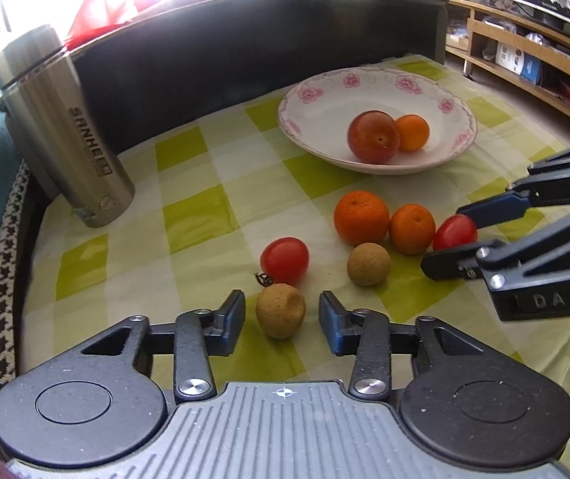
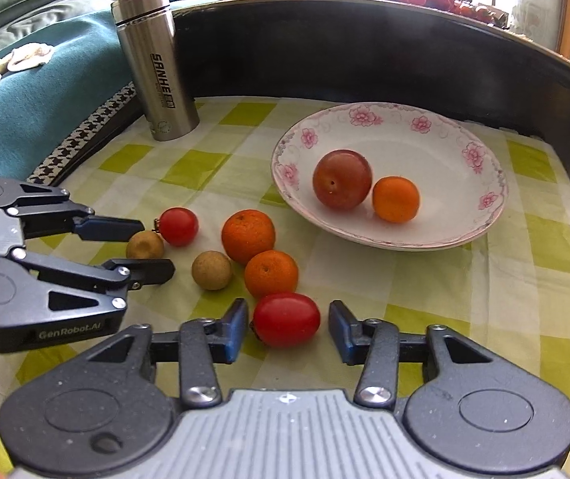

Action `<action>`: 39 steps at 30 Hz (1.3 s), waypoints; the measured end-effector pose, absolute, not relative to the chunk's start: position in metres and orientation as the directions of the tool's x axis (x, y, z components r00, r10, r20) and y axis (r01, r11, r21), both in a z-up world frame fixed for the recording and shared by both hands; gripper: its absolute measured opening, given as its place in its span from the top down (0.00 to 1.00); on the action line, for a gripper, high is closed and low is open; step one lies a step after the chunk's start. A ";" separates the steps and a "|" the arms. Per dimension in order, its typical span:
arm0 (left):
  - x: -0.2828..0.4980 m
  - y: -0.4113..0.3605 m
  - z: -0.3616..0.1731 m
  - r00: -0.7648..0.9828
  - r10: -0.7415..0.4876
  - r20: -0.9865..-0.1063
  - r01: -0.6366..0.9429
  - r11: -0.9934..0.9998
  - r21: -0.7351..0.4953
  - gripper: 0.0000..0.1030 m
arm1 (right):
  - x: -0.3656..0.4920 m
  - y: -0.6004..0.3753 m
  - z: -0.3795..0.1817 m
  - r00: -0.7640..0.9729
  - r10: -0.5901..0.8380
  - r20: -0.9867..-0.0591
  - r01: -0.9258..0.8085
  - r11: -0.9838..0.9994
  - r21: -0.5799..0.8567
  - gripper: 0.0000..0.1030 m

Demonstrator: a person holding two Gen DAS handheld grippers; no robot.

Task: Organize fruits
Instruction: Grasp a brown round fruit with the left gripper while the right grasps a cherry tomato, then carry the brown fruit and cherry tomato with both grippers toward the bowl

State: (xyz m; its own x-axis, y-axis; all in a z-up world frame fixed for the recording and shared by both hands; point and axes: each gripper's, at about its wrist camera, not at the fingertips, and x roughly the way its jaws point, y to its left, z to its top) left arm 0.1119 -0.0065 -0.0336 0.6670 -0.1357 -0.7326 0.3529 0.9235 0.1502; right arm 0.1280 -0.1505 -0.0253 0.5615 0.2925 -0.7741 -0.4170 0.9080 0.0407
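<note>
L gripper (image 1: 281, 317): jaws wide open, straddling a brown longan (image 1: 281, 316) on the checked cloth (image 1: 189, 215); gaps both sides, nothing held. R gripper (image 2: 288, 325): also open, bracketing a cherry tomato (image 2: 286, 320); left pad near touching, right pad clear, no hold yet.

Floral plate (image 2: 484, 183) already holds a plum (image 2: 342, 179) + small orange (image 2: 395, 198). Loose on cloth betw. grippers and plate: 2 oranges, 2nd longan, 2nd tomato. Steel flask (image 1: 65, 127) well off to the side.

Handling (est.): both light. Tomato = smooth, slick skin, soft, bruises/splits easily, so take across its short middle w/ gentle close. Longan = dry rough shell, better friction, thin shell may crack; round, may roll.
</note>
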 end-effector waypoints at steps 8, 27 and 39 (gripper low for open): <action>0.105 -0.011 -0.033 0.667 -0.135 -0.733 0.372 0.912 0.170 0.68 | 0.122 -0.150 -0.022 0.567 0.277 -0.776 -0.422 0.906 0.016 0.61; 0.039 -0.047 -0.032 0.586 -0.232 -0.776 0.522 0.841 0.142 0.67 | 0.041 -0.182 -0.016 0.529 0.223 -0.818 -0.397 0.918 -0.006 0.61; 0.034 -0.046 -0.034 0.611 -0.214 -0.762 0.515 0.838 0.178 0.51 | 0.034 -0.185 -0.019 0.538 0.245 -0.807 -0.413 0.911 0.001 0.54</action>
